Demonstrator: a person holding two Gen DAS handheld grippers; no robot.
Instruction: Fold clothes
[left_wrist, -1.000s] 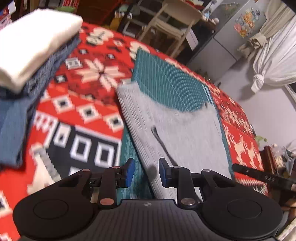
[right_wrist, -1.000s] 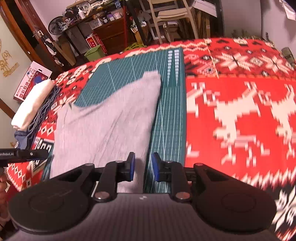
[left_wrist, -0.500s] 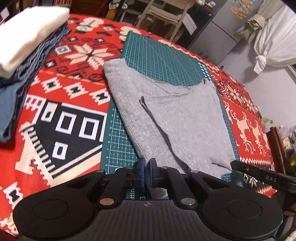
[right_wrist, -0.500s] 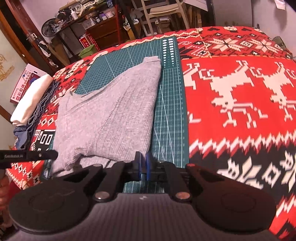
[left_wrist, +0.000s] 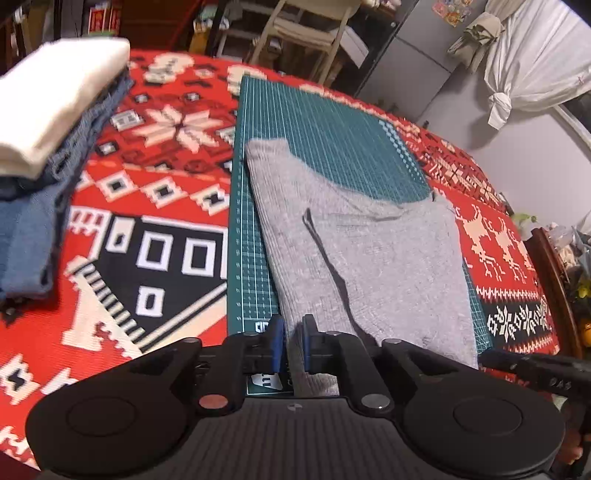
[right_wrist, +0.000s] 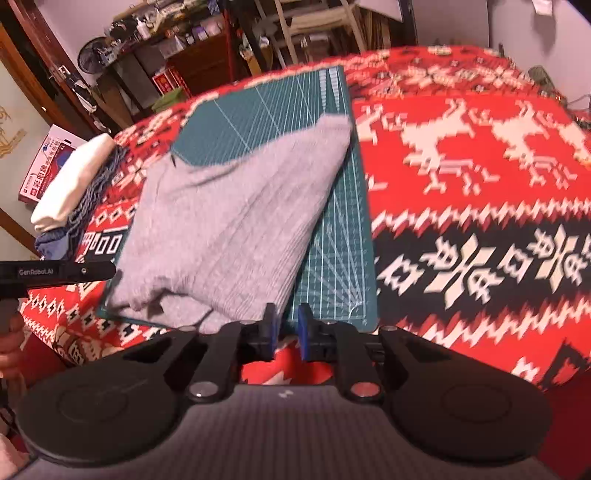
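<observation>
Covering the table: a red woven cloth with white snowflake and reindeer patterns and black bands; soft and flat.
Mat: a dark green rectangular cutting mat printed with a pale grid lies on the cloth, smooth and stiff-looking.
Garment: a grey ribbed knit garment lies on the mat, spread mostly flat, with a dark crease running down its middle. Its long axis runs from the near edge of the mat away from the cameras. The far edge slants, ending in a narrow rounded corner at one side. The near edge bunches and hangs over the mat's near border.
Stack: folded clothes sit well apart on the cloth, a thick cream piece on blue ones.
Left gripper: black with blue pads, its fingers narrowly apart over the garment's near hem; whether they pinch fabric cannot be told.
Right gripper: fingers narrowly apart, just beside the garment's near corner, empty between.
</observation>
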